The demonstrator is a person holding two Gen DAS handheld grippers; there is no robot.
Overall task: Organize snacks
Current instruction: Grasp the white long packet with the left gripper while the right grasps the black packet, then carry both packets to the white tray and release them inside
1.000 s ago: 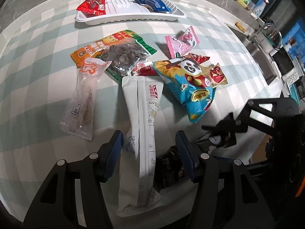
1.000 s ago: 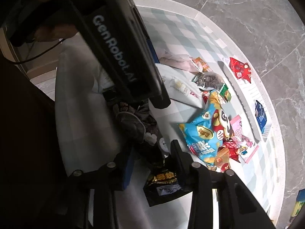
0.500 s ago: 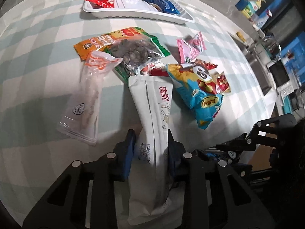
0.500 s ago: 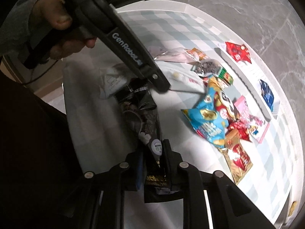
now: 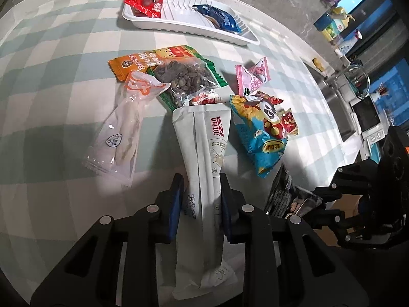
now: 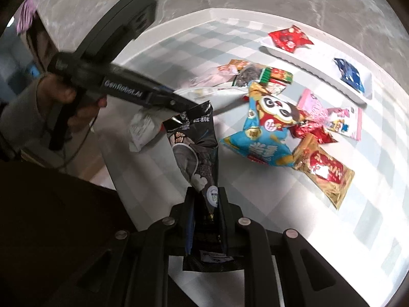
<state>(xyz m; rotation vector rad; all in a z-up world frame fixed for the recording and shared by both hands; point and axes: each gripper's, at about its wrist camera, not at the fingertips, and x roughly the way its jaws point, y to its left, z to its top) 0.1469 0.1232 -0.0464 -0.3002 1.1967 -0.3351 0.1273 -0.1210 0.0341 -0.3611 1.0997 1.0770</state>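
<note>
My left gripper [image 5: 200, 199] is clenched on the long white packet [image 5: 204, 153], pads pressed against both its sides; the packet's far end lies among the snack pile on the checked tablecloth [image 5: 51, 76]. My right gripper [image 6: 206, 213] is clamped on the black packet [image 6: 194, 148], which sticks up past the fingertips over the table's near edge. The white tray [image 5: 184, 20] at the far side holds 2 items: a red packet [image 5: 147, 1] at its left end and a blue packet [image 5: 217, 18] at its right. The blue panda bag [image 5: 263, 133] lies just right of the white packet.
</note>
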